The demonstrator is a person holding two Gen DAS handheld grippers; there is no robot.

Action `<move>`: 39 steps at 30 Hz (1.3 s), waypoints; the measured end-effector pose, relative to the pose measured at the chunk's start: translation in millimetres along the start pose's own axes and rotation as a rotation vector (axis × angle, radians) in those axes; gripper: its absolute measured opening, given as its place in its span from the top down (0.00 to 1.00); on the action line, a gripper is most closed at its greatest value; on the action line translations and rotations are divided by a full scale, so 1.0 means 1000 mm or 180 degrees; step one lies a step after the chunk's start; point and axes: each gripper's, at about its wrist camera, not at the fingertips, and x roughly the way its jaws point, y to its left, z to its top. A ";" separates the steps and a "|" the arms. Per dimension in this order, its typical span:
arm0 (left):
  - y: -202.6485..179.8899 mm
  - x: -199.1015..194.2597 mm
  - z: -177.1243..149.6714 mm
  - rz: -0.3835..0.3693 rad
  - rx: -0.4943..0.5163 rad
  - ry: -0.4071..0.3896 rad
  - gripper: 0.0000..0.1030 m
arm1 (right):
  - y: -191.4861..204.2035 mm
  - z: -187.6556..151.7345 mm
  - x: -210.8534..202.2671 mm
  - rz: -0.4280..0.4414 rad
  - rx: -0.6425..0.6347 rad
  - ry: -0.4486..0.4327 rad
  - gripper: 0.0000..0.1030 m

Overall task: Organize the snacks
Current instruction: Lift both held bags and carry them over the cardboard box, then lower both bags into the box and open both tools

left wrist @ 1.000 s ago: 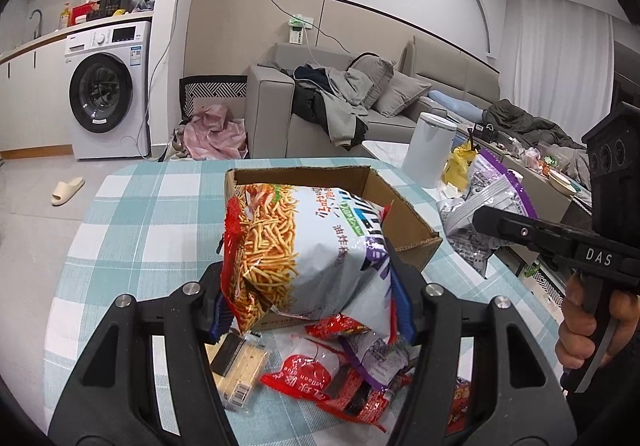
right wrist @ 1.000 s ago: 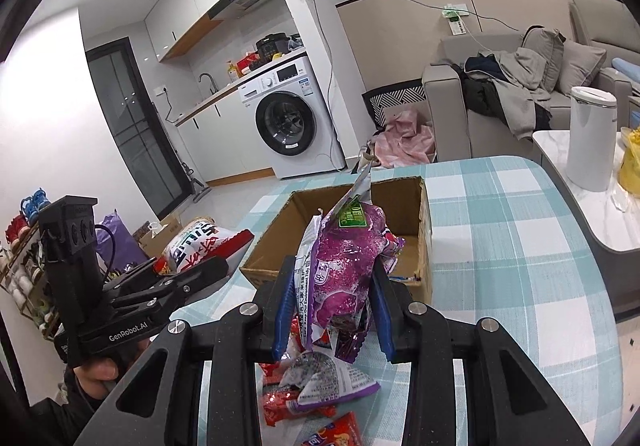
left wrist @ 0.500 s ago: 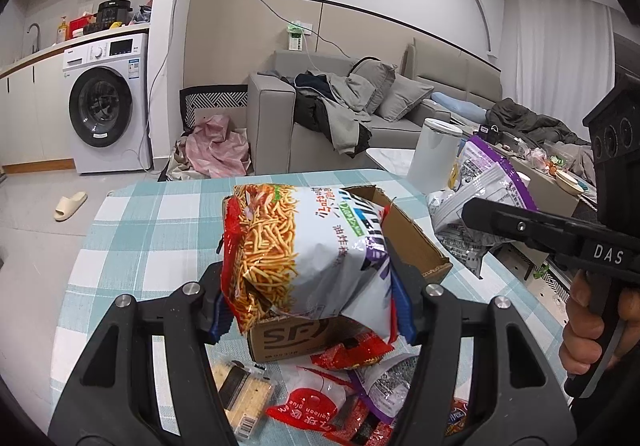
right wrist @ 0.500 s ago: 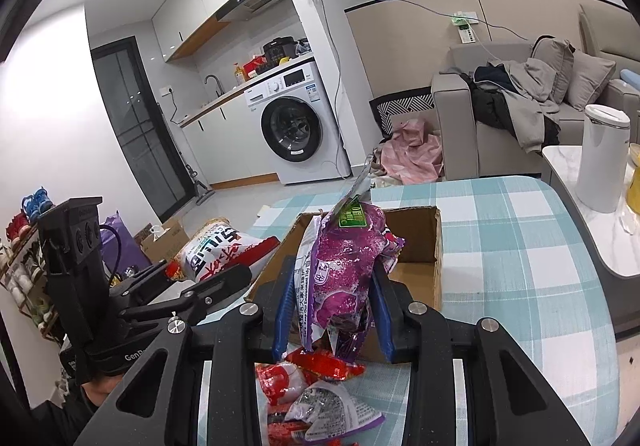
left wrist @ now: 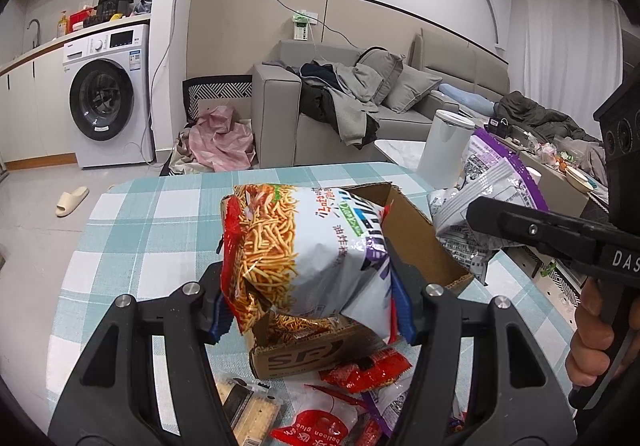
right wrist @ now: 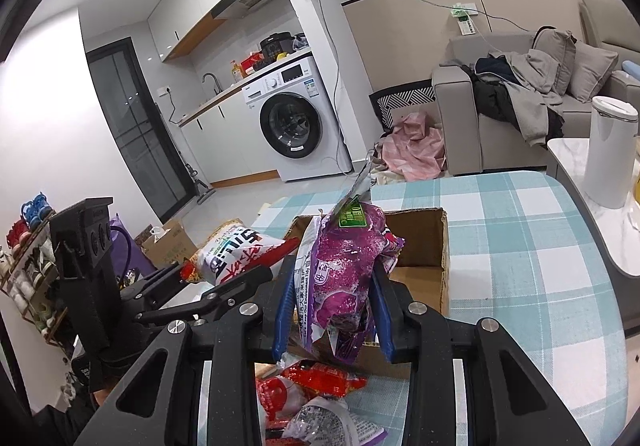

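My left gripper (left wrist: 310, 310) is shut on a big white and red bag of fried noodle sticks (left wrist: 304, 250), held over the near edge of the open cardboard box (left wrist: 416, 242). My right gripper (right wrist: 332, 320) is shut on a purple snack bag (right wrist: 344, 274), held above the near edge of the same box (right wrist: 424, 246). The left gripper and its bag also show in the right wrist view (right wrist: 236, 250). The purple bag's back also shows in the left wrist view (left wrist: 484, 186).
Several loose snack packets lie on the checked tablecloth in front of the box: red ones (left wrist: 364, 366), a cracker pack (left wrist: 250, 410), a purple one (right wrist: 332, 422). A white bin (right wrist: 610, 150) stands beyond the table's right edge. A sofa and washing machine are behind.
Both grippers have lifted and moved forward with their bags, so the box now sits lower and closer beneath them. The loose packets have slipped toward the bottom of both views.
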 end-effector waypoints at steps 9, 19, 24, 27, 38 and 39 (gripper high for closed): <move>0.003 0.033 0.001 0.0054 0.0015 0.0112 0.43 | -0.005 0.002 0.023 -0.0040 -0.0008 0.0090 0.66; 0.010 0.061 -0.014 0.0048 0.0022 0.0236 0.43 | -0.017 0.000 0.046 -0.0113 0.0048 0.0236 0.66; 0.009 0.067 -0.019 0.0039 0.0060 0.0271 0.43 | -0.019 -0.002 0.051 -0.0124 0.0063 0.0271 0.66; 0.009 0.072 -0.022 0.0039 0.0079 0.0305 0.42 | -0.019 -0.002 0.053 -0.0129 0.0072 0.0283 0.66; 0.013 0.086 -0.030 0.0044 0.0107 0.0435 0.42 | -0.023 -0.007 0.068 -0.0266 0.0070 0.0403 0.66; 0.013 0.087 -0.031 0.0053 0.0121 0.0431 0.42 | -0.022 -0.007 0.067 -0.0274 0.0063 0.0412 0.66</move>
